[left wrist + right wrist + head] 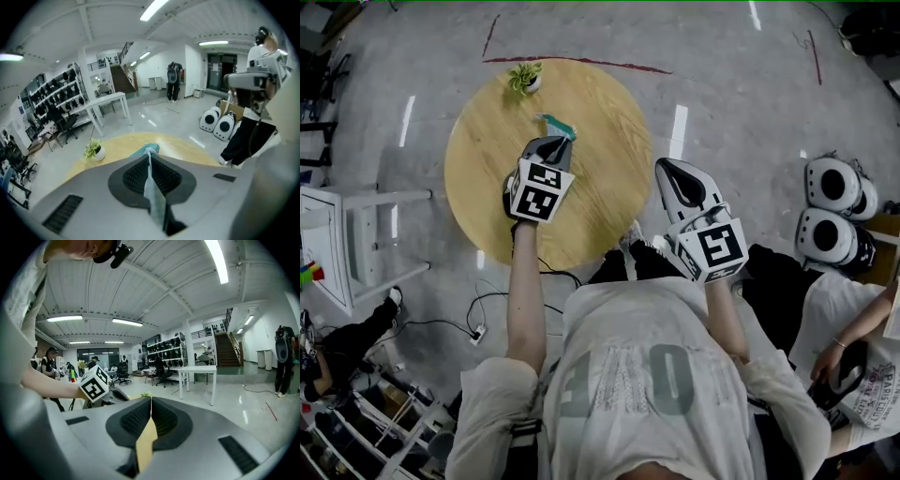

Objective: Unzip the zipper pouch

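The one zipper pouch [555,124], teal, is over the far middle of the round wooden table [600,122], a short way in from the one small potted plant [525,78] that stands at the table's far left edge. Whether the pouch touches the wood cannot be told. The left gripper [560,141] reaches in over the table from its near side and has its jaws pressed together on the pouch: a strip of the teal fabric runs up the slit between the two ribbed pads, and the rest of the pouch pokes out past the tips. The right gripper [666,167] is just off the table's right edge, near the person's body and apart from the pouch, with its jaws pressed together and nothing seen pinched between them. Each of the two grippers carries one cube with square markers. On the floor well to the right of the table sit two white rounded units [834,183] with black round faces, side by side. To the left of the table stands one white table [108,99]. Beyond the table's far edge, one dark red line [581,64] is marked on the grey floor.
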Demonstrator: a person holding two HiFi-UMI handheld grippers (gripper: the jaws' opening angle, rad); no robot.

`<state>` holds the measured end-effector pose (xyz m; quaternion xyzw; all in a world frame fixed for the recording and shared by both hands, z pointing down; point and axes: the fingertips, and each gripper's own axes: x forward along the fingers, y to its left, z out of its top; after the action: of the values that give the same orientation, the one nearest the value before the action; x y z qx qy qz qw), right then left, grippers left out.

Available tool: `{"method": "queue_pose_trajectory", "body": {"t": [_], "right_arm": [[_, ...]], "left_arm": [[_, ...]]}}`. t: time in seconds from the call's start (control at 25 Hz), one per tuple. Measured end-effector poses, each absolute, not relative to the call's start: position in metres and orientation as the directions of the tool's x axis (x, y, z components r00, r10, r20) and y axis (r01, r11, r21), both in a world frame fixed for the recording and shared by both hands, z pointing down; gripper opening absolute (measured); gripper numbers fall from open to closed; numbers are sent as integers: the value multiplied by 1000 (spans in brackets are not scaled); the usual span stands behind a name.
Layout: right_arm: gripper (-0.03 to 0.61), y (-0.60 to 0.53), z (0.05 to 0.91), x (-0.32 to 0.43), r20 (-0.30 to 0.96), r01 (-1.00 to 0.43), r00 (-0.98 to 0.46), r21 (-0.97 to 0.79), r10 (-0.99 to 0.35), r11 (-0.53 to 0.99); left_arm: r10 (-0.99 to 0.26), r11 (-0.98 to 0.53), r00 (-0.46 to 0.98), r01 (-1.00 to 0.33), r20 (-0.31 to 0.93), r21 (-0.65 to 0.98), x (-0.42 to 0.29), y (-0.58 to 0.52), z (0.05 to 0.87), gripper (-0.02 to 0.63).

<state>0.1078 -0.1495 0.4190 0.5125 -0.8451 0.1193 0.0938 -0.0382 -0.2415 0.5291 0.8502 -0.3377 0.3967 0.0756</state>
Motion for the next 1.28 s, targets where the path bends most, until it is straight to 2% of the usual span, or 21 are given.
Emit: {"method": "queue_pose_trajectory", "body": {"t": [0.16,0.32,0.56,0.68,0.72,0.8,1.0,1.28], "right_arm": [[30,-157,398,86,236,-838,-542,-88,-806,538],[31,-159,374,59,186,-749,-658,-64,-729,660],[32,-139,348,6,126,-520,-851,-73,-509,851],[41,-122,337,-15,74,-347,-938,-169,-339,923],[64,-117,335,-22,53,-281,-960,-214,-276,936],[171,-110,330,-34,10,-159,-986,-299,-164,941],[173,-101,317,-57,-80,11,-997,-394,-22,919],[162,-93,315,-82,-102,82,-994,-425,43,901]], "left_arm": [[-518,-822,624,-554,586,-136,-34,-215,463,35],[-504,-862,727,-454,467,-225,-26,-179,410,35],[-438,-898,821,-381,365,-222,-35,-126,357,35],[-402,-914,833,-340,380,-223,-44,-102,345,35],[-400,-914,829,-334,390,-229,-47,-96,343,35],[-399,-914,822,-324,407,-243,-54,-88,341,35],[-436,-897,800,-352,412,-267,-78,-79,330,35],[-493,-868,766,-401,413,-293,-98,-70,327,35]]}}
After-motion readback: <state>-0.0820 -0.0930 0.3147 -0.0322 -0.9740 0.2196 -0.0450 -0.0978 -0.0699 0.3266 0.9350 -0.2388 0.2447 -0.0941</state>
